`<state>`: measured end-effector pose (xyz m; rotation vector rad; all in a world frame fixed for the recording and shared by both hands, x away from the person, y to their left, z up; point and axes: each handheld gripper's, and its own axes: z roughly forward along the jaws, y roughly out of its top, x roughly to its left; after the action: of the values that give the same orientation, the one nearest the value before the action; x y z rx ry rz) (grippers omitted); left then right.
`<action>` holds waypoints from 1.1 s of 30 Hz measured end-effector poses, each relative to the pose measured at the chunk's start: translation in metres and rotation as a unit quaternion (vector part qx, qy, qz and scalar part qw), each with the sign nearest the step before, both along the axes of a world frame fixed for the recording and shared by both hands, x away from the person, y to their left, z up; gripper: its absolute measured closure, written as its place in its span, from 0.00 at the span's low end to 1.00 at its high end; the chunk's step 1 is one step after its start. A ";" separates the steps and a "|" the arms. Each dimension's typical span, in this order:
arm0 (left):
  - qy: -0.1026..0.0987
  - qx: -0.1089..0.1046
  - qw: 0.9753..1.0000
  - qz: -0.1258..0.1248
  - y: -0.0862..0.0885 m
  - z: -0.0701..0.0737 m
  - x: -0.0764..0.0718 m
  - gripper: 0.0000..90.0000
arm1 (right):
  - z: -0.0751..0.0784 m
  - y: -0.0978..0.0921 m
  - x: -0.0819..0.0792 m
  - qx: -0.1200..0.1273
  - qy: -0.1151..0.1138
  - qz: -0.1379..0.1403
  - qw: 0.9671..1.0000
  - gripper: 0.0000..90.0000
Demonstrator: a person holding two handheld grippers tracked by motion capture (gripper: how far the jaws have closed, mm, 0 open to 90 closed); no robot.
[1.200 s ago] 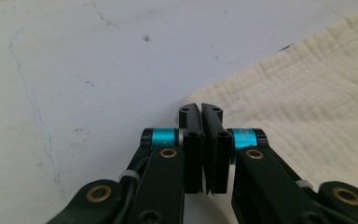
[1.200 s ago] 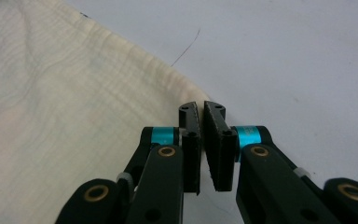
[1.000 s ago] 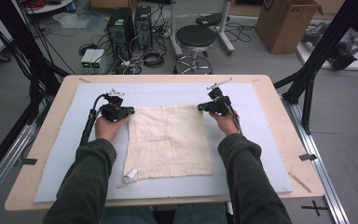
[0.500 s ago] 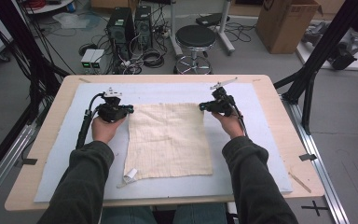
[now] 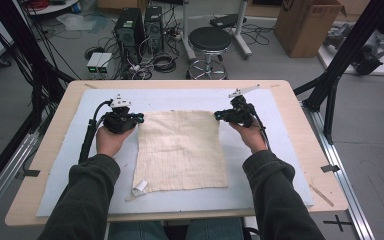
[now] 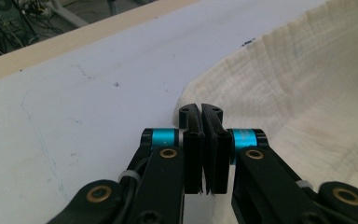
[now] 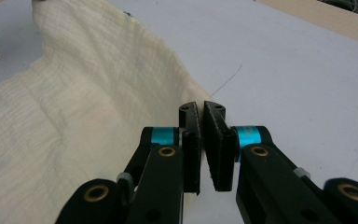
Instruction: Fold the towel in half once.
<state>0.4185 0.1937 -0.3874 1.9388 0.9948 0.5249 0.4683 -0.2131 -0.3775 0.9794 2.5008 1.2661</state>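
A cream square cloth (image 5: 180,150) lies flat on a pale blue mat (image 5: 275,165) on the wooden table. My left gripper (image 5: 141,118) is at its far left corner and my right gripper (image 5: 217,115) at its far right corner. In the left gripper view the left gripper (image 6: 200,109) has its jaws pressed together on the cloth's corner, and the cloth (image 6: 298,93) rises a little beside them. In the right gripper view the right gripper (image 7: 200,106) pinches the other corner, with the cloth (image 7: 88,93) spreading off to the left.
A small white label (image 5: 140,187) sticks out at the cloth's near left corner. The table's bare wooden rim (image 5: 50,145) borders the mat. Beyond the table stand a black stool (image 5: 210,40), computer cases (image 5: 135,25) and a cardboard box (image 5: 305,25).
Both grippers have shifted only slightly, drawing a little apart along the cloth's far edge, which now looks a bit straighter. The cloth has stayed flat.
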 end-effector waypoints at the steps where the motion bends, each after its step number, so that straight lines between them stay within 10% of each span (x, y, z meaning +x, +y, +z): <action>1: 0.002 0.001 1.000 -0.001 0.001 -0.001 -0.002 0.97 | 0.000 -0.001 -0.001 0.001 0.000 0.002 1.000 0.95; 33: -0.029 0.004 0.999 -0.046 0.006 0.000 -0.053 0.96 | 0.001 -0.014 -0.045 0.022 -0.013 0.034 0.999 0.95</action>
<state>0.3657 0.1994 -0.3876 1.9548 0.8643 0.5311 0.4233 -0.2275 -0.3770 0.8869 2.5169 1.3494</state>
